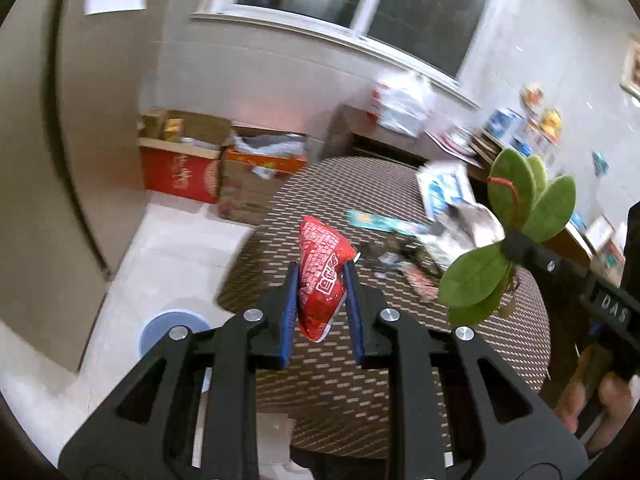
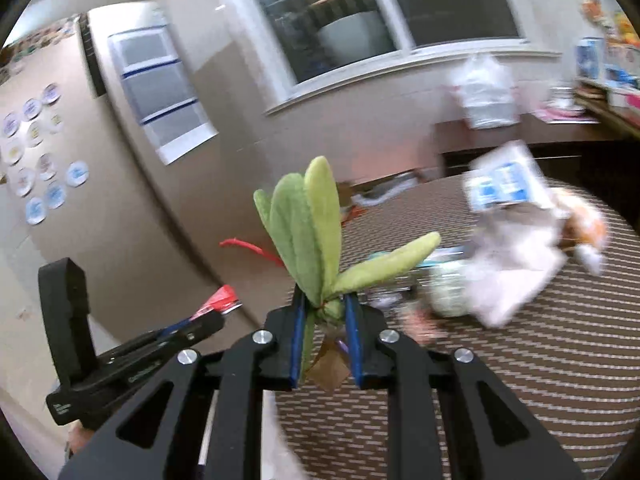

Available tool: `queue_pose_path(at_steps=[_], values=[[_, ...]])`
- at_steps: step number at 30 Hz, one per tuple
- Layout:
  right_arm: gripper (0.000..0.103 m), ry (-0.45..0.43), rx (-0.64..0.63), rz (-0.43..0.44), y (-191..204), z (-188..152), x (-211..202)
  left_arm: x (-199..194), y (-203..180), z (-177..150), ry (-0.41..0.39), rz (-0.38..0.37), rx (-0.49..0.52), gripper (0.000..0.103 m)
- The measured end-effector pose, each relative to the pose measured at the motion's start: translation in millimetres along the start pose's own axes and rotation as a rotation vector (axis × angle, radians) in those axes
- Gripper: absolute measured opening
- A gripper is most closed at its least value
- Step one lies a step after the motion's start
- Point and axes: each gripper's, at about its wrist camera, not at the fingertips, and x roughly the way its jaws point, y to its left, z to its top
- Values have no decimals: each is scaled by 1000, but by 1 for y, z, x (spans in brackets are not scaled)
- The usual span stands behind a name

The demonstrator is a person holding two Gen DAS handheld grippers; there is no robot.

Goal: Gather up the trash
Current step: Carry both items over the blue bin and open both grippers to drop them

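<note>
The left gripper (image 1: pixel 321 280) has its blue-padded fingers (image 1: pixel 288 312) pinched on a crinkled red foil snack wrapper (image 1: pixel 322 276), held up off the round table with the brown woven-pattern top (image 1: pixel 360 392); the wrapper's long axis runs away from the gripper, its narrow end pointing up and to the far left. The right gripper (image 2: pixel 323 310) is clamped on the stem knot of a green leafy sprig tied with red string (image 2: pixel 308 232), whose leaves fan upward and one juts out to the right; a brown scrap dangles below between the fingers (image 2: pixel 297 340). The sprig also hangs above the table, near its left edge. Farther across the top lies a heap of litter: a crumpled white-and-blue paper package (image 1: pixel 444 188), a teal flat packet (image 1: pixel 376 220) and dark scraps, all blurred. Beyond the table stand red and brown cardboard boxes (image 1: pixel 208 168) on a pale tiled floor, a blue round lid or bin (image 1: pixel 172 328) near the left, a white-framed dark window (image 1: pixel 360 4) and a low dark shelf with a white plastic bag (image 1: pixel 400 108). Only the right wrist view shows the beige wall with round blue-and-white stickers (image 2: pixel 44 156) and a white poster with blue bands (image 2: pixel 160 92); only the left wrist view shows the boxes plainly and the bare fingers of the hand (image 1: pixel 596 404) holding the right gripper.
</note>
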Motion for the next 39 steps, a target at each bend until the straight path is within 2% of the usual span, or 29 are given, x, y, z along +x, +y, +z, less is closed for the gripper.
queue_pose_path(at_steps=[7, 11, 16, 23, 25, 26, 28, 34, 39], values=[[19, 151, -73, 150, 85, -28, 82, -21, 85, -10, -12, 154, -114, 22], [19, 227, -101, 188, 120, -42, 124, -18, 133, -21, 11, 230, -183, 22], [19, 289, -131, 200, 148, -51, 171, -4, 171, -32, 46, 282, -234, 22], [22, 328, -151, 173, 150, -60, 232, 22, 210, -40, 99, 324, -274, 22], [33, 338, -148, 152, 147, -62, 252, 30, 219, -39, 110, 335, -286, 22], [44, 340, -146, 134, 144, -64, 259, 33, 223, -39, 114, 337, -293, 22], [48, 351, -146, 110, 139, -66, 269, 38, 227, -39, 122, 337, -300, 22], [56, 338, -151, 85, 131, -70, 263, 53, 224, -42, 147, 328, -293, 22], [60, 275, -177, 57, 126, -64, 240, 67, 218, -40, 168, 310, -276, 22]])
